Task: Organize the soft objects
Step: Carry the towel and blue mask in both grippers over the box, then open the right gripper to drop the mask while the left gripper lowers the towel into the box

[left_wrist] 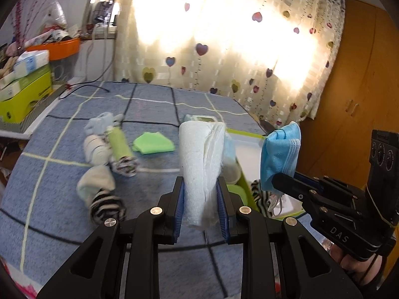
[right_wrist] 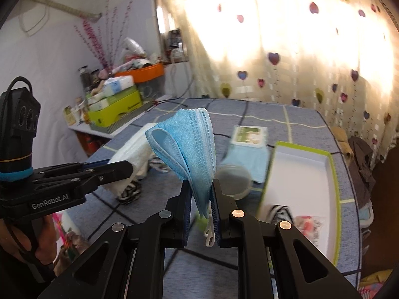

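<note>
My left gripper (left_wrist: 200, 186) is shut on a rolled white towel (left_wrist: 199, 159), held upright above the blue checked bedspread (left_wrist: 62, 224). My right gripper (right_wrist: 201, 186) is shut on a folded blue face mask (right_wrist: 187, 144), its ear loops hanging down; it also shows in the left wrist view (left_wrist: 279, 154), to the right of the towel. The towel shows in the right wrist view (right_wrist: 134, 149), left of the mask. Several rolled socks (left_wrist: 109, 154) and a green cloth (left_wrist: 152, 143) lie on the bed to the left. A white box with a green rim (right_wrist: 301, 172) lies open on the right.
A striped sock (right_wrist: 279, 211) lies in the box's near corner beside a pink packet (right_wrist: 309, 224). A light blue cloth (right_wrist: 247, 159), a round clear lid (right_wrist: 234, 179) and a wipes pack (right_wrist: 249, 134) lie left of the box. A cluttered shelf (left_wrist: 27, 92) stands left, a wooden wardrobe (left_wrist: 354, 94) right.
</note>
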`<action>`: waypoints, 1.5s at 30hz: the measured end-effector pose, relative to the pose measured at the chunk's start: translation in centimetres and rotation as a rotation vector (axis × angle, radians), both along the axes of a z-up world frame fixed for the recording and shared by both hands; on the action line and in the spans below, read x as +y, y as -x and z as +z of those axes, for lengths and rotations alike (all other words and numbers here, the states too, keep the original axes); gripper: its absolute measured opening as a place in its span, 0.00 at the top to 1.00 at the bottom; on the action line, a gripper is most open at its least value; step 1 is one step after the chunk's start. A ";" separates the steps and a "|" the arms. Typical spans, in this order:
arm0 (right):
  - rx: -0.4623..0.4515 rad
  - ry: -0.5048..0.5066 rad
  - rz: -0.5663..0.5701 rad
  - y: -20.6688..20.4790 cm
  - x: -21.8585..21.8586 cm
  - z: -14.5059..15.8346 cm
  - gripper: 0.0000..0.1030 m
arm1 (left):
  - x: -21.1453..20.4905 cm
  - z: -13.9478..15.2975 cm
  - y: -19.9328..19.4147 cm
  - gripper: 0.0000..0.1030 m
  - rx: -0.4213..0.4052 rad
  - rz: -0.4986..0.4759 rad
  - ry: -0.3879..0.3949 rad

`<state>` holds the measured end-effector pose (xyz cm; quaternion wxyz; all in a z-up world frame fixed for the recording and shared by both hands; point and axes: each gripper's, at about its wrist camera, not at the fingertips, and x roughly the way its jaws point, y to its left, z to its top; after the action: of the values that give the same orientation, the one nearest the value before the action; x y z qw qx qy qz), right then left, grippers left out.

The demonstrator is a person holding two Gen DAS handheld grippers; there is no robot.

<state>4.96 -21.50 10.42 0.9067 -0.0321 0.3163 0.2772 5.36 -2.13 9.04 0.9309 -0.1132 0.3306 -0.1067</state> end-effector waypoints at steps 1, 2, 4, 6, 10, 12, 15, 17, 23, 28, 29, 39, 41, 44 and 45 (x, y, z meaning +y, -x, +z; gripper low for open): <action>0.001 -0.002 -0.014 -0.4 -0.7 0.0 0.86 | -0.5 0.1 -0.3 0.75 -0.002 -0.009 0.000; 0.002 -0.003 -0.029 -0.8 -1.4 0.0 0.86 | -1.1 0.2 -0.7 0.75 -0.003 -0.023 0.000; 0.006 -0.004 -0.065 -1.6 -3.0 -0.1 0.86 | -2.2 0.4 -1.4 0.75 -0.005 -0.049 0.001; 0.011 -0.002 -0.099 -2.3 -4.4 -0.2 0.86 | -3.4 0.4 -2.2 0.75 -0.002 -0.077 0.003; 0.023 -0.002 -0.167 -3.8 -7.3 -0.6 0.86 | -5.3 0.3 -3.5 0.75 0.008 -0.120 0.001; 0.033 -0.001 -0.194 -4.3 -8.5 -0.9 0.86 | -6.1 0.2 -4.1 0.75 0.013 -0.140 0.000; 0.050 0.007 -0.226 -5.1 -9.9 -1.7 0.86 | -7.2 0.0 -4.9 0.75 0.022 -0.163 0.002; 0.065 0.009 -0.236 -5.5 -10.5 -2.2 0.86 | -7.9 -0.3 -5.4 0.75 0.033 -0.176 0.001; 0.119 0.010 -0.256 -7.1 -11.6 -4.2 0.86 | -9.5 -1.2 -6.9 0.75 0.063 -0.197 -0.006; 0.171 0.007 -0.270 -9.1 -12.5 -6.1 0.86 | -10.5 -1.9 -8.0 0.75 0.080 -0.207 -0.014; 0.183 0.012 -0.271 -9.5 -12.6 -6.6 0.86 | -10.8 -2.0 -8.3 0.75 0.085 -0.209 -0.015; 0.250 0.002 -0.297 -12.3 -14.2 -8.8 0.65 | -13.5 -3.5 -11.4 0.75 0.140 -0.235 -0.011; 0.252 0.007 -0.300 -12.6 -14.4 -8.8 0.58 | -13.9 -3.8 -12.1 0.75 0.149 -0.236 -0.009; 0.249 0.009 -0.302 -12.8 -14.6 -8.5 0.57 | -14.6 -4.2 -13.0 0.75 0.163 -0.242 -0.008; 0.246 0.010 -0.301 -12.8 -14.6 -8.3 0.57 | -14.8 -4.3 -13.3 0.75 0.168 -0.246 -0.007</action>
<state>17.75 -36.14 2.07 0.8922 0.0450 0.4274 0.1388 18.68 -16.92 4.73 0.8802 -0.0772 0.4191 -0.2088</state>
